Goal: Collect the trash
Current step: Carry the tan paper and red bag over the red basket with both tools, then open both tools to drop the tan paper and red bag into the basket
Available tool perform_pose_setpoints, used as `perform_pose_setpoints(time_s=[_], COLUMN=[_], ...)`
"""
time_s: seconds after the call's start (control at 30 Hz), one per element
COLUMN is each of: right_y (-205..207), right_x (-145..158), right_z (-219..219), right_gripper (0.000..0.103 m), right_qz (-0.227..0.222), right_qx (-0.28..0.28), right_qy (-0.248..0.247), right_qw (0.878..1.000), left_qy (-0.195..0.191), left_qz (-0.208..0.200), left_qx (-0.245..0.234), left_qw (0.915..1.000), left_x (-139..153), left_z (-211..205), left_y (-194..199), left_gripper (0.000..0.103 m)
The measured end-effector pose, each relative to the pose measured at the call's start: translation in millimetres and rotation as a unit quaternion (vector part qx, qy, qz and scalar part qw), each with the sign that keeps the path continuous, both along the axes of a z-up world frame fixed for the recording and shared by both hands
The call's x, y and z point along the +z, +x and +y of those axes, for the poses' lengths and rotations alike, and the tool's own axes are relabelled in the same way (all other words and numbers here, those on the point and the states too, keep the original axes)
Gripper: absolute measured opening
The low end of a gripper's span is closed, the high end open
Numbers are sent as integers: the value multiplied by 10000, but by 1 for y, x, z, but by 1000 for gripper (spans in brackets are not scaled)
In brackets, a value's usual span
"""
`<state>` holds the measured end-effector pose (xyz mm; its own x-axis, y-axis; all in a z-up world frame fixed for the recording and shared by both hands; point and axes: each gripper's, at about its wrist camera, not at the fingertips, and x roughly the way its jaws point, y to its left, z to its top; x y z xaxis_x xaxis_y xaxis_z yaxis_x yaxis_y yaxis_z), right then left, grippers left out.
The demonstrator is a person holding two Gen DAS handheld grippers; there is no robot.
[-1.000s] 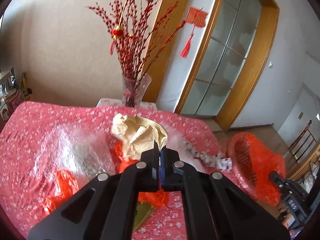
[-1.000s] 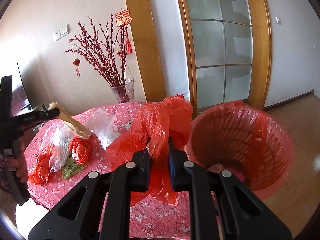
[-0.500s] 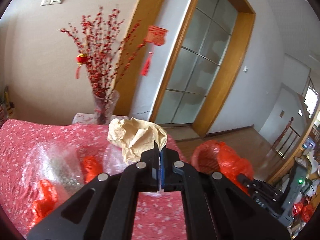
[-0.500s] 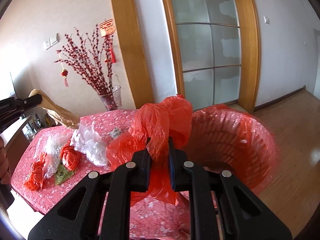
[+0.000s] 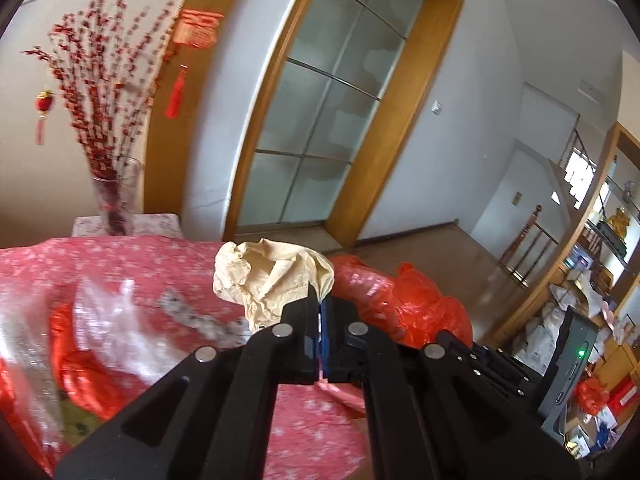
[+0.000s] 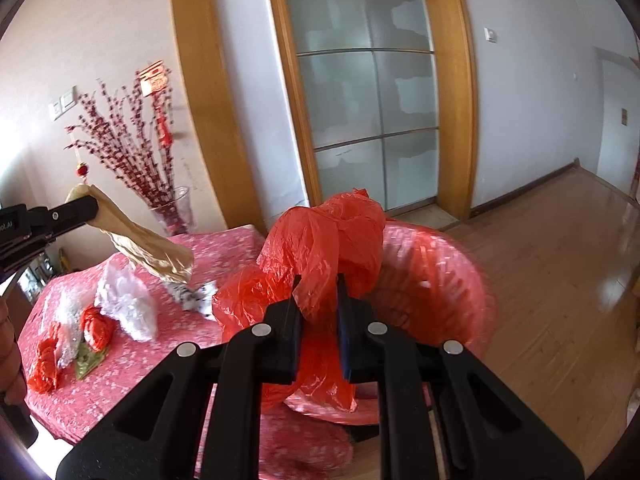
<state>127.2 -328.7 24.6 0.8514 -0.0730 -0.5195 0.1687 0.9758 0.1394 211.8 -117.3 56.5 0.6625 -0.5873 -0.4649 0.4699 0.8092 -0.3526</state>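
Observation:
My left gripper (image 5: 320,305) is shut on a crumpled tan paper (image 5: 266,276) and holds it in the air above the red-clothed table (image 5: 120,264). From the right wrist view that gripper (image 6: 93,207) comes in at the left, with the paper (image 6: 148,249) hanging from its tip. My right gripper (image 6: 318,294) is shut on a red plastic bag (image 6: 328,240), the loose edge of the liner of a round bin (image 6: 444,280) beside the table. In the left wrist view the red liner (image 5: 400,300) lies just right of the paper.
On the table lie clear plastic wrap (image 6: 128,306), crumpled red bags (image 6: 96,328), a green packet (image 6: 89,360) and a patterned scrap (image 6: 192,296). A glass vase of red branches (image 6: 173,210) stands at the back. A wooden floor (image 6: 560,280) spreads to the right.
The left gripper has carried the tan paper rightward across the table toward the bin. The right gripper, still holding the red bag, has shifted right, and the bin now fills more of its view.

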Motion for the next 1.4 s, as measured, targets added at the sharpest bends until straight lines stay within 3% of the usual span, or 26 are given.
perform_pose_setpoints(time_s=[0.67, 0.8, 0.9, 0.97, 1.13, 1.4], right_y=[11, 20, 26, 27, 20, 11], right_x=[-12, -14, -17, -21, -28, -25], right_z=[-49, -57, -60, -59, -60, -58], right_gripper=[15, 23, 41, 46, 47, 47], right_qz=[74, 58, 83, 93, 178, 175], right_qx=[-508, -613, -632, -641, -711, -741], right_qy=[-28, 14, 90, 25, 0, -127], right_qw=[9987, 9981, 9979, 9979, 9973, 9970], left_qy=[224, 314, 322, 303, 315, 445], left_qz=[330, 516, 704, 795, 871, 664], left_qx=[-623, -639, -622, -613, -509, -167], left_qw=[9973, 9961, 9951, 9945, 9944, 9967], left_x=[-36, -47, -58, -63, -71, -72], left_z=[-92, -102, -103, -102, -90, -55], left_y=[21, 32, 40, 44, 46, 32], left_gripper=[2, 3, 8, 14, 21, 33])
